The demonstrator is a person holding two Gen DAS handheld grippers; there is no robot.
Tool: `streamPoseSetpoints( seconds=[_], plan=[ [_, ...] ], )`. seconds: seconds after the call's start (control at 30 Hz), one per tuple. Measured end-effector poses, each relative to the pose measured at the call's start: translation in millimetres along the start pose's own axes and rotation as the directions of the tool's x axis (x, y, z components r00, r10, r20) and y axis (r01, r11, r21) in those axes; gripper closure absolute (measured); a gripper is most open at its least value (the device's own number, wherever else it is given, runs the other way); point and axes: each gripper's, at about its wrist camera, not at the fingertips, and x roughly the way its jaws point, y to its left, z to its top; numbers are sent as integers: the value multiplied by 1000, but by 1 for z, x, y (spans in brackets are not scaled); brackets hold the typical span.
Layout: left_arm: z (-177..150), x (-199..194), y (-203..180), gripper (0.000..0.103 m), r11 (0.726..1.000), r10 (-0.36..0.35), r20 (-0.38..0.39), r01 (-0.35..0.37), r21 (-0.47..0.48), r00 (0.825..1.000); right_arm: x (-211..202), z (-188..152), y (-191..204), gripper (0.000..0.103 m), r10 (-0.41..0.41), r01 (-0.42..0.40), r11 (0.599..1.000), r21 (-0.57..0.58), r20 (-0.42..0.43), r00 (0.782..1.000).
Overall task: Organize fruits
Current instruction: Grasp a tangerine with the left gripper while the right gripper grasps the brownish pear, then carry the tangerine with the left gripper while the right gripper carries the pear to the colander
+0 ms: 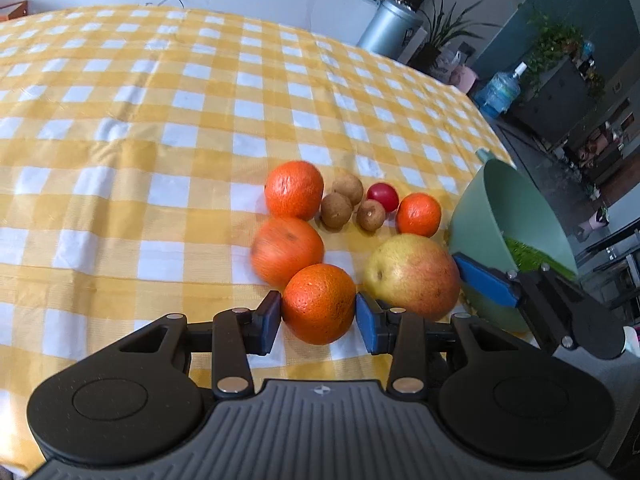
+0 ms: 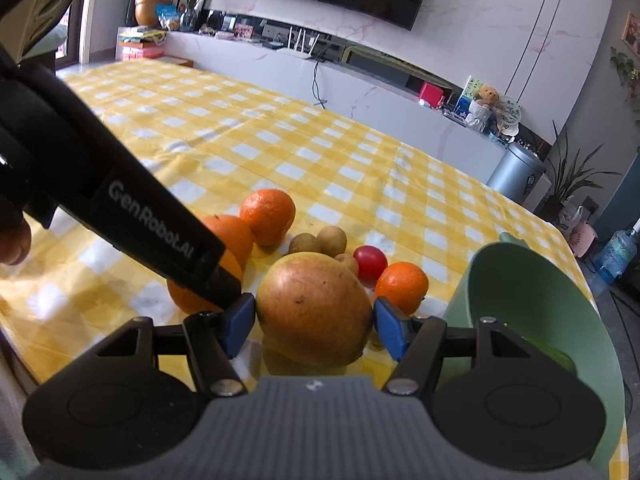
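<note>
Left gripper [image 1: 318, 314]: blue-padded fingers [image 1: 269, 316] clamped on the nearest round orange [image 1: 319, 303], pads touching both sides of it, fruit sitting on the yellow-and-white checked tabletop [image 1: 160, 128]. Right gripper [image 2: 315, 322]: fingers [image 2: 390, 328] straddle the large yellow-red apple [image 2: 314, 308]; left pad touches or nearly touches its skin, right pad looks a hair off, so can't tell whether it's actually gripping. Apple rests on the cloth, just right of the held orange and next to the pale green plastic bowl [image 1: 516, 216], which is tilted with its mouth toward the fruit at the tabletop's right edge; something green inside, too unclear to identify. Rest of the pile, all on the cloth behind the two grippers: a blurred orange [image 1: 287, 250] touching the held one, another orange [image 1: 294, 190] behind that, three small brown round fruits [image 1: 337, 210] clustered in the middle, one small red round fruit [image 1: 383, 197] behind them, a small mandarin [image 1: 418, 215] near the bowl rim. In the right wrist view the left gripper's black body crosses the left side of the frame and covers part of the orange it holds; a fingertip of the person's hand [image 2: 14, 244] shows at the left edge.
</note>
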Motion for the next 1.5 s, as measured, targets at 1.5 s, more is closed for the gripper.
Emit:
streamPoseSetpoints(
  seconds=[1.5],
  plan=[
    [32,15,-166,58,963,-95,23,86,256,995,-80,-16,-159,41,-131,132,990,56,-19,991]
  ],
)
